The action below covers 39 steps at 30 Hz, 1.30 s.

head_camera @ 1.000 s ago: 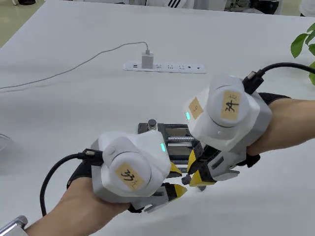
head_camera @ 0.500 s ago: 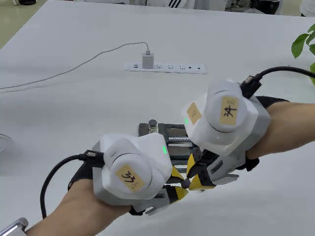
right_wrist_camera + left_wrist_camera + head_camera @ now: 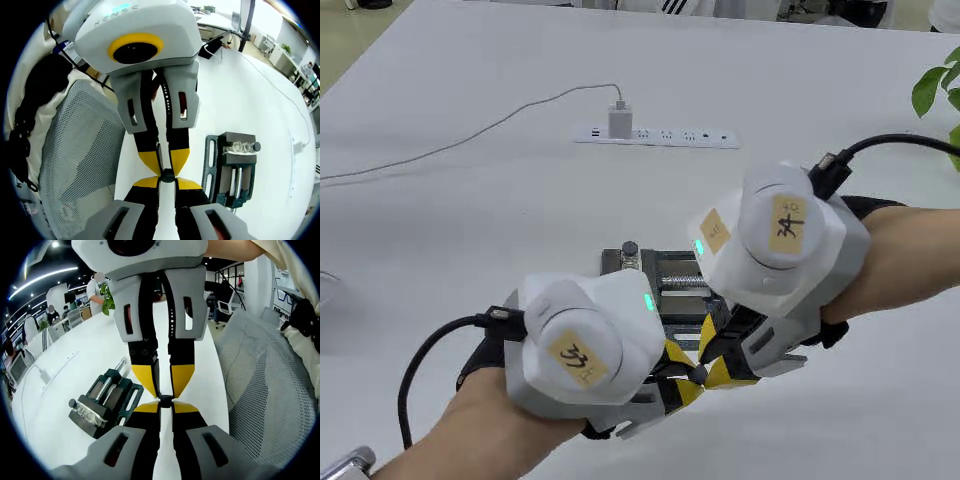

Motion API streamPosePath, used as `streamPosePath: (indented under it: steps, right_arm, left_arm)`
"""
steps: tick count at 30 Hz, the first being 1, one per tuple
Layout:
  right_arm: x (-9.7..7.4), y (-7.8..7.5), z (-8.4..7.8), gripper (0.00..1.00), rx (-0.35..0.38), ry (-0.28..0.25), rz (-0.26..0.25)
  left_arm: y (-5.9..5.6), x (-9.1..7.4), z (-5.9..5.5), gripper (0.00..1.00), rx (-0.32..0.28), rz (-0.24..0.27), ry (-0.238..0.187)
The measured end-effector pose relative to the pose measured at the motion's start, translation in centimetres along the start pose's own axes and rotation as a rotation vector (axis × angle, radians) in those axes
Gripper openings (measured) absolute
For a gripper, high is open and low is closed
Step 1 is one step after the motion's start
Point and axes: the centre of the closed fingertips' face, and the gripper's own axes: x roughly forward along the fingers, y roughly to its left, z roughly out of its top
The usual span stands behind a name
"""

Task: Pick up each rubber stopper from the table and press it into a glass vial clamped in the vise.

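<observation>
White and smooth, the table [image 3: 470, 210] carries a thin grey cable [image 3: 470, 135] that runs to a flat white power strip [image 3: 660, 136]. Nearer the person is the left gripper [image 3: 680, 386], a rounded white plastic shell with black fingers ending in yellow wedges. Its jaws are drawn almost together, with only a dark slit between them. The tips rest against a small, dark, round rubber stopper [image 3: 698, 374], but I cannot tell whether they pinch it. Just behind stands the vise [image 3: 675, 290], dark blocky metal with a bright threaded screw. It clamps a row of clear glass vials [image 3: 89, 413], and the end one wears a dark seated stopper [image 3: 630, 248]. The rubber stopper sits just in front of the vise, at the point where the two grippers meet tip to tip. The right gripper [image 3: 713, 371], of the same build, has its yellow tips closed on that stopper. Glossy green leaves [image 3: 935, 85] edge in at the far right.
</observation>
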Motion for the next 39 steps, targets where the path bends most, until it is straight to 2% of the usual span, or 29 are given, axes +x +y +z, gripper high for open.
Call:
streamPosePath:
  steps: [4,7,11,13,15,19,22,26,39]
  right_arm:
    - [-0.1,0.0,0.0,0.08,-0.025,-0.024,-0.003]
    - [-0.6,-0.5,0.2,0.09,-0.009,-0.056,-0.028]
    - [-1.8,-1.2,1.2,0.17,0.082,-0.185,-0.051]
    - [-2.4,-1.2,1.3,0.13,0.126,-0.223,-0.047]
    - [-2.8,-1.3,1.4,0.15,0.155,-0.258,-0.05]
    - [-2.9,-1.4,0.8,0.15,0.189,-0.288,-0.049]
    - [-3.2,-1.1,1.3,0.16,0.255,-0.358,-0.032]
    - [-3.3,-1.4,1.1,0.16,0.282,-0.38,-0.056]
    - [-2.9,-0.9,1.2,0.15,0.299,-0.388,-0.039]
  left_arm:
    - [0.1,-0.1,0.1,0.04,-0.005,0.006,-0.008]
    - [0.5,-0.3,0.1,0.04,-0.019,0.023,-0.019]
    - [1.1,-0.5,-0.2,0.04,-0.038,0.038,-0.025]
    - [1.3,-0.7,-0.2,0.04,-0.051,0.046,-0.035]
    - [1.5,-0.9,0.0,0.04,-0.066,0.052,-0.054]
    - [1.4,-1.2,0.4,0.04,-0.067,0.054,-0.08]
    - [1.4,-1.3,0.6,0.04,-0.06,0.059,-0.091]
    - [1.2,-1.4,0.9,0.04,-0.054,0.057,-0.105]
    - [1.0,-1.8,2.1,0.04,-0.028,0.062,-0.136]
